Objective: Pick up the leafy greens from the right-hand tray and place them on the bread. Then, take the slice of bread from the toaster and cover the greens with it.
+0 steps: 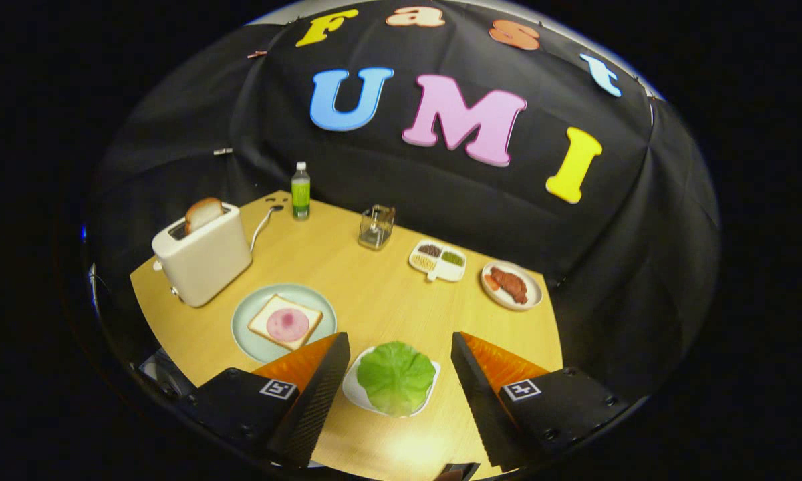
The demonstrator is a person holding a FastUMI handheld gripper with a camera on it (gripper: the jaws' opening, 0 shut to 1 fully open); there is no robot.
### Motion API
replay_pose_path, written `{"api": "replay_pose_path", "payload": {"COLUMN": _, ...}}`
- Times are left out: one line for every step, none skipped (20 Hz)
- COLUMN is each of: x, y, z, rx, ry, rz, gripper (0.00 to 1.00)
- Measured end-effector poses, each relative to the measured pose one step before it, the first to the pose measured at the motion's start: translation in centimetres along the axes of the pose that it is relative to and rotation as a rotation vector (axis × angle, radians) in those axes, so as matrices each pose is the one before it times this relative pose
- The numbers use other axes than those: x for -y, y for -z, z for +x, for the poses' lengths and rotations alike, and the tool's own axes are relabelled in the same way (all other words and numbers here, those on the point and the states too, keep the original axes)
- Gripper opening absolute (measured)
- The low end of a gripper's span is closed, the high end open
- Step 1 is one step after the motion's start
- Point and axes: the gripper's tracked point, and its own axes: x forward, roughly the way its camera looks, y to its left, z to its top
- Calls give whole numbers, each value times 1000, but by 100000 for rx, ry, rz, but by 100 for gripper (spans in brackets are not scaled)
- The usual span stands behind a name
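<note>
A round green lettuce leaf lies on a small white tray on the wooden table, directly between my two fingers. My gripper hangs above it, open, touching nothing. To the left, beyond one fingertip, a pale green plate holds a slice of bread topped with a pink round of ham. Further back on the left stands a cream toaster with a second bread slice sticking up from its slot.
Beyond the fingers sit a divided white dish of grains, a plate with red meat, a small glass jar and a green-labelled bottle. The toaster's cord trails toward the bottle. The table ends close behind these things, at the black cloth.
</note>
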Motion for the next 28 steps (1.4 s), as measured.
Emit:
{"api": "replay_pose_path", "payload": {"x": -200, "y": 1714, "z": 984, "rx": -4534, "ry": -1917, "rz": 1719, "gripper": 95}}
{"api": "replay_pose_path", "payload": {"x": -44, "y": 1541, "z": 1011, "rx": -4305, "ry": -1629, "rz": 1312, "gripper": 93}}
{"api": "replay_pose_path", "payload": {"x": 7, "y": 1254, "z": 1164, "rx": -3505, "ry": -940, "rz": 704, "gripper": 92}}
{"api": "replay_pose_path", "payload": {"x": -189, "y": 1244, "z": 1059, "rx": -3128, "ry": -699, "rz": 367, "gripper": 90}}
{"api": "replay_pose_path", "payload": {"x": 112, "y": 877, "z": 1060, "rx": -2781, "ry": -399, "rz": 830, "gripper": 89}}
{"api": "replay_pose_path", "payload": {"x": -65, "y": 650, "z": 1345, "rx": -2417, "ry": -1041, "rz": 1643, "gripper": 86}}
{"api": "replay_pose_path", "payload": {"x": -119, "y": 353, "z": 1378, "rx": -1769, "ry": -1012, "rz": 1866, "gripper": 86}}
{"api": "replay_pose_path", "payload": {"x": 148, "y": 315, "z": 1266, "rx": -1218, "ry": -449, "rz": 1372, "gripper": 82}}
{"api": "replay_pose_path", "payload": {"x": 240, "y": 274, "z": 930, "rx": -1445, "ry": 28, "rz": 940, "gripper": 81}}
{"api": "replay_pose_path", "payload": {"x": 234, "y": 232, "z": 962, "rx": -1500, "ry": -12, "rz": 721, "gripper": 76}}
{"api": "replay_pose_path", "payload": {"x": 290, "y": 371, "z": 829, "rx": -1904, "ry": 344, "rz": 463, "gripper": 75}}
{"api": "replay_pose_path", "payload": {"x": 368, "y": 437, "z": 875, "rx": -2334, "ry": 484, "rz": 246, "gripper": 74}}
{"api": "replay_pose_path", "payload": {"x": -38, "y": 407, "z": 648, "rx": -1952, "ry": -982, "rz": 244, "gripper": 74}}
{"api": "replay_pose_path", "payload": {"x": 298, "y": 229, "z": 663, "rx": -1704, "ry": 287, "rz": -225, "gripper": 70}}
{"api": "replay_pose_path", "payload": {"x": 415, "y": 211, "z": 581, "rx": -1220, "ry": 637, "rz": -456, "gripper": 64}}
{"api": "replay_pose_path", "payload": {"x": 248, "y": 315, "z": 416, "rx": -1505, "ry": 301, "rz": 136, "gripper": 58}}
{"api": "replay_pose_path", "payload": {"x": -109, "y": 562, "z": 251, "rx": -2368, "ry": -1375, "rz": 504, "gripper": 58}}
{"api": "replay_pose_path", "payload": {"x": -16, "y": -330, "z": -24, "rx": 1613, "ry": -687, "rz": 1683, "gripper": 58}}
{"api": "replay_pose_path", "payload": {"x": 18, "y": 192, "z": 243, "rx": -1529, "ry": -443, "rz": 485, "gripper": 57}}
{"api": "replay_pose_path", "payload": {"x": 16, "y": 134, "z": -73, "rx": 519, "ry": -144, "rz": -783, "gripper": 56}}
{"api": "replay_pose_path", "payload": {"x": -138, "y": 176, "z": -96, "rx": -712, "ry": -390, "rz": -1549, "gripper": 55}}
{"api": "replay_pose_path", "payload": {"x": 126, "y": -94, "z": 178, "rx": 263, "ry": -135, "rz": -1317, "gripper": 41}}
{"api": "replay_pose_path", "payload": {"x": -43, "y": 22, "z": -126, "rx": 85, "ry": -66, "rz": -127, "gripper": 26}}
{"api": "replay_pose_path", "payload": {"x": -30, "y": 77, "z": 33, "rx": -31, "ry": 133, "rz": -580, "gripper": 12}}
{"api": "replay_pose_path", "payload": {"x": -121, "y": -152, "z": -215, "rx": 241, "ry": -640, "rz": -496, "gripper": 10}}
{"api": "replay_pose_path", "payload": {"x": -143, "y": -60, "z": -137, "rx": 369, "ry": -653, "rz": 628, "gripper": 6}}
{"api": "replay_pose_path", "payload": {"x": -141, "y": -533, "z": -580, "rx": 1690, "ry": -729, "rz": 1275, "gripper": 6}}
{"api": "replay_pose_path", "payload": {"x": -217, "y": -510, "z": -583, "rx": 1918, "ry": -521, "rz": 792, "gripper": 6}}
